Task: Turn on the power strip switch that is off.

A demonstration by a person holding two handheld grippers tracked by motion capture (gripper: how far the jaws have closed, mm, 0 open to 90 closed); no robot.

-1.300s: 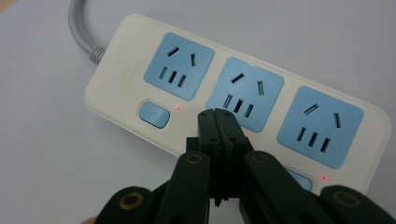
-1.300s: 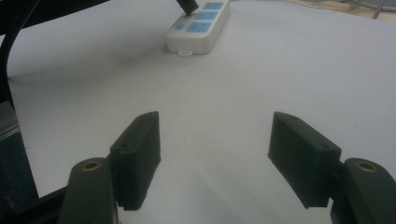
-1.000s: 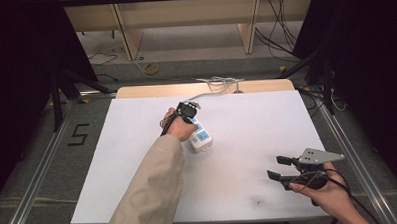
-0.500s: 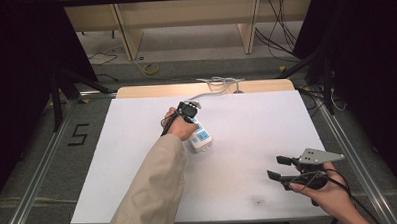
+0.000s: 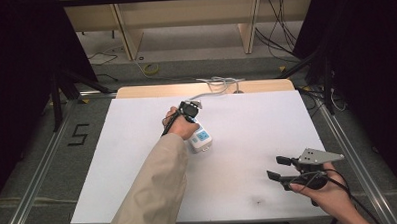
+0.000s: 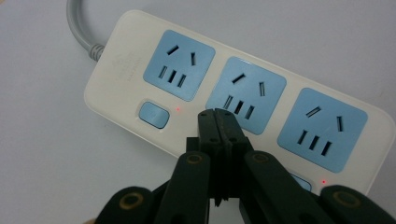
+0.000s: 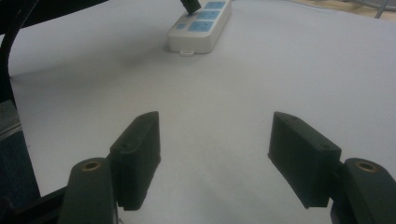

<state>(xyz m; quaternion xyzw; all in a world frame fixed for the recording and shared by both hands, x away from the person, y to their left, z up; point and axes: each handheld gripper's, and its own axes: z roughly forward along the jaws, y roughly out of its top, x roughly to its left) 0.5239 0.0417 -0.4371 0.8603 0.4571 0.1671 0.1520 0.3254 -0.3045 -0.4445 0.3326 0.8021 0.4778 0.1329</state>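
Note:
A white power strip (image 6: 126, 70) with three blue sockets lies on the white table, its grey cable (image 6: 78, 28) leaving at the top left. A blue switch (image 6: 154, 115) sits below the first socket, with a small red light beside it. My left gripper (image 6: 216, 115) is shut with nothing between its jaws, and its tips are over the strip's edge below the middle socket. From the high view, the left gripper (image 5: 191, 118) stands over the strip (image 5: 202, 140) at the table's middle. My right gripper (image 5: 277, 168) rests open at the front right, far from the strip (image 7: 201, 23).
The white table top (image 5: 257, 120) has free room around the strip. The cable (image 5: 213, 86) runs off the far edge onto a wooden board (image 5: 150, 90). Wooden shelving and loose wires stand behind the table. Metal rails run along both sides.

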